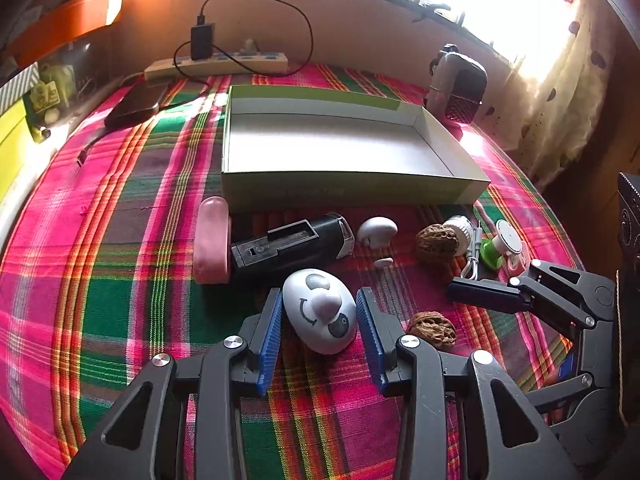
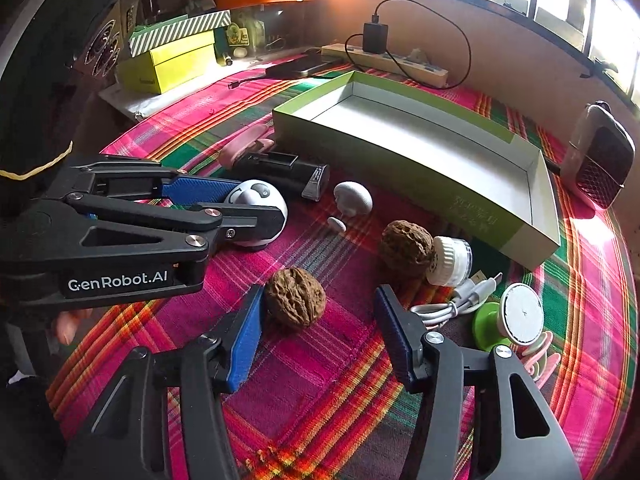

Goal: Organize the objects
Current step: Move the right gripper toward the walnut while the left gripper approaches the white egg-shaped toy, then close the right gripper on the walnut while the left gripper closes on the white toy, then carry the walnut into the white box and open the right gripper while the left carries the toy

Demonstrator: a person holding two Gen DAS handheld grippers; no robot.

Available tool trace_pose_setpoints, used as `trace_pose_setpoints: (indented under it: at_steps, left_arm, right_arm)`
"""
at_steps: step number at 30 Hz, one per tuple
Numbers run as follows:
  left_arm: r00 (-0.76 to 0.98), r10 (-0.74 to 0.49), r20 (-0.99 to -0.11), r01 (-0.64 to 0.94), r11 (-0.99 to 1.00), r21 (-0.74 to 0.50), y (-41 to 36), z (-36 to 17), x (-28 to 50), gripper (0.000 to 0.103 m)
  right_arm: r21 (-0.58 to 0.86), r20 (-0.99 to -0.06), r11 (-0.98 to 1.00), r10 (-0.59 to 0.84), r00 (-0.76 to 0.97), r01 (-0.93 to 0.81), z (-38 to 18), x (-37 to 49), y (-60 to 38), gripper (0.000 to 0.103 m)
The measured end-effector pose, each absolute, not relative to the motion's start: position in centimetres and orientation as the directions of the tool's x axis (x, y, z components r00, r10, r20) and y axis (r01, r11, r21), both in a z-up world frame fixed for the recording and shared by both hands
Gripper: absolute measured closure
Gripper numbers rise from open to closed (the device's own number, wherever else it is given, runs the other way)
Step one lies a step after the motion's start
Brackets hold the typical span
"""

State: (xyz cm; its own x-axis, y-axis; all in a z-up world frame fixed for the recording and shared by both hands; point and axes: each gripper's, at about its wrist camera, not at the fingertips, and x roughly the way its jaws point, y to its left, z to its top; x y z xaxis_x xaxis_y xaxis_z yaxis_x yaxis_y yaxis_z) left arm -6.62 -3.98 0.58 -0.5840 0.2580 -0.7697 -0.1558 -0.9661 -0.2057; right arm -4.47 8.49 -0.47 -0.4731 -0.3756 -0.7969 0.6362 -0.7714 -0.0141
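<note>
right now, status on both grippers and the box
Left gripper open around white smiley egg. Right gripper open, walnut between fingers. Green box empty, path clear.

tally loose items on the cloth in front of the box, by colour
White: 5 – egg toy, mushroom, small cap, brush head, cable
Brown: 2 – walnut, walnut
Black: 1 – device
Pink: 1 – case
Green/white: 1 – spool
Total: 10

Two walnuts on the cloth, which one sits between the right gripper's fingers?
The nearer walnut, alone on the cloth between the open right gripper. The other walnut sits against the white round brush head.
</note>
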Motion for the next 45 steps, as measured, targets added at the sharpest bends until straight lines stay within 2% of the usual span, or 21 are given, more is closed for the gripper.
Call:
trace_pose_setpoints:
  at_steps: [11,17,29,45]
  left_arm:
    - [-0.591,0.270,-0.760,-0.155,-0.963,-0.221,-4.1,0.7,-6.7,0.072]
    - [-0.603,0.266,-0.752,-0.166,-0.964,-0.208,-3.9,1.2,-6.5,0.077]
    - [-0.615,0.261,-0.744,-0.168,-0.965,-0.199,-4.5,1.8,-6.2,0.078]
    - [-0.652,0.286,-0.702,-0.220,-0.958,-0.185,-4.5,6.0,-8.9,0.078]
  right_arm:
    - [-0.008,-0.791,-0.759,-0.394,-0.469,0.651,-0.4,-4.2,8.0,0.073]
    - [-0.012,-0.791,-0.762,-0.389,-0.472,0.648,-0.3,-4.2,7.9,0.073]
    - [-0.006,-0.773,-0.775,-0.397,-0.495,0.632,0.6,-4.2,8.3,0.073]
    - [0.015,-0.720,-0.857,-0.367,-0.589,0.516,4.8,-7.8,10.6,0.073]
